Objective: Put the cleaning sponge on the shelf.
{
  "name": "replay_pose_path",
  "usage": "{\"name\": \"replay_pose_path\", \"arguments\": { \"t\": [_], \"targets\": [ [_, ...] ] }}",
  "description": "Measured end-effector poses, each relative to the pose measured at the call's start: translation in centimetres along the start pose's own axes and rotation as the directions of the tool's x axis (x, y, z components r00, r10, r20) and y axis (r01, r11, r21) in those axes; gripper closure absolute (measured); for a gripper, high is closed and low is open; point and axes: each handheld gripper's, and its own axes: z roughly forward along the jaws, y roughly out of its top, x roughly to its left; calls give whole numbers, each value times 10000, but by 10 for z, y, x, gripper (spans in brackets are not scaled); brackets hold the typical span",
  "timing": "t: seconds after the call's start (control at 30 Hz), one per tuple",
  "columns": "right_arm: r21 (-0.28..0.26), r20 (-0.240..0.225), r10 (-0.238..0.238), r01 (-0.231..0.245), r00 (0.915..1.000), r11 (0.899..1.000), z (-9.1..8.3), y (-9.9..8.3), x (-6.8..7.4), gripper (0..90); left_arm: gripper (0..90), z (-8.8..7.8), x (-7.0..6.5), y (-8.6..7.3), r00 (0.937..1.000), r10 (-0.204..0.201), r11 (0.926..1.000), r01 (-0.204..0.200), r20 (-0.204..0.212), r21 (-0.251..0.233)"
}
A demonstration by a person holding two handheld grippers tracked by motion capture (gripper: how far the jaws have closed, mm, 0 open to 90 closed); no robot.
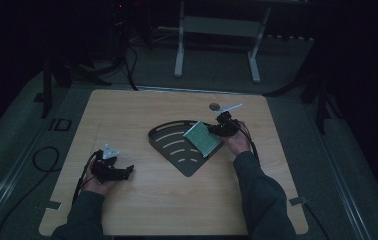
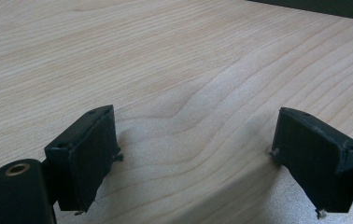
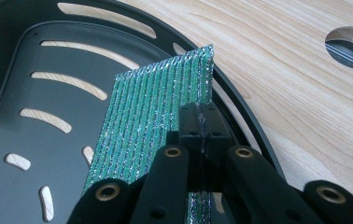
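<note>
the right tool (image 3: 201, 128) is clamped on the edge of a green perforated circuit board (image 3: 151, 126), which extends ahead over the black slotted tray (image 3: 20, 88); the left tool (image 2: 193, 154) gapes wide over bare wooden surface (image 2: 165, 70).

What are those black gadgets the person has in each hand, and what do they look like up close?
They are two-jaw grippers. The left gripper and right gripper are matte black, each topped by a pale grey three-cornered plate with a dark cable trailing back along the arm. Up close, the jaws are chunky black blocks on black link arms with brass-coloured rivets. The person wears dark long sleeves.
</note>
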Motion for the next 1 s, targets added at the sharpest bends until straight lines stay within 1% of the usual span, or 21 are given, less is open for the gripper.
{"name": "replay_pose_path", "arguments": {
  "t": [0.47, 0.57, 0.6, 0.7, 0.83, 1.0],
  "targets": [
    [235, -19, -47, 47, 10000, 9997, 7, -3, 3, 892, 142, 0, 0, 0, 10000, 4, 10000, -4, -1, 3],
    [394, 87, -141, 138, 9999, 9991, 10, -4, 3, 891, 142, 0, 0, 0, 10000, 3, 10000, -3, -1, 0],
    [492, 210, -169, 159, 9996, 9987, 11, -5, 3, 891, 142, 0, 0, 0, 10000, 0, 10000, 0, 1, 0],
    [416, 148, -54, 48, 9999, 9991, 11, -7, 1, 890, 142, 0, 0, 0, 10000, 1, 10000, -1, 1, 0],
    [378, 271, -106, 96, 9996, 9992, 9, -7, 1, 889, 142, 0, 0, 0, 10000, 2, 10000, -2, 0, -1],
    [415, 251, -176, 165, 9995, 9990, 11, -4, 3, 891, 142, 0, 0, 0, 10000, 2, 10000, -2, -3, -1]
  ]
}}
